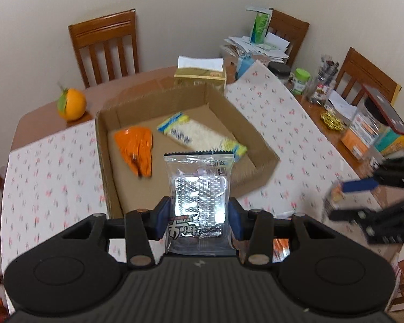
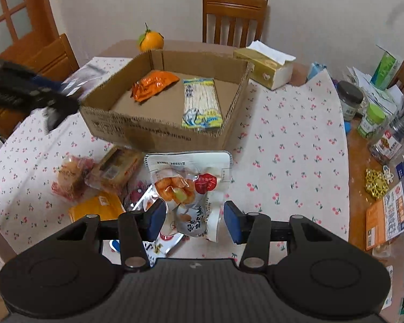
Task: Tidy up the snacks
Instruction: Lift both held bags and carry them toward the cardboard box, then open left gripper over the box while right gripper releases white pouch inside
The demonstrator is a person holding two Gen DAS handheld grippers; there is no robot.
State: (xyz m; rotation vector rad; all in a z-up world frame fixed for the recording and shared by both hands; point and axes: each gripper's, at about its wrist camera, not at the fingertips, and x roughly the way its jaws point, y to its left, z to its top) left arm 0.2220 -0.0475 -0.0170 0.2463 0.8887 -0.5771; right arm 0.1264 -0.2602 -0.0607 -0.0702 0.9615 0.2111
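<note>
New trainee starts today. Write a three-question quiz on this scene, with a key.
1. True or false: the left gripper holds a silver packet.
2. How many packets lie in the box?
3. The white packet is: A) gripped by the right gripper; B) between its open fingers; C) in the box.

Key: 1 true. 2 two: the orange packet and the yellow packet. 3 B.
</note>
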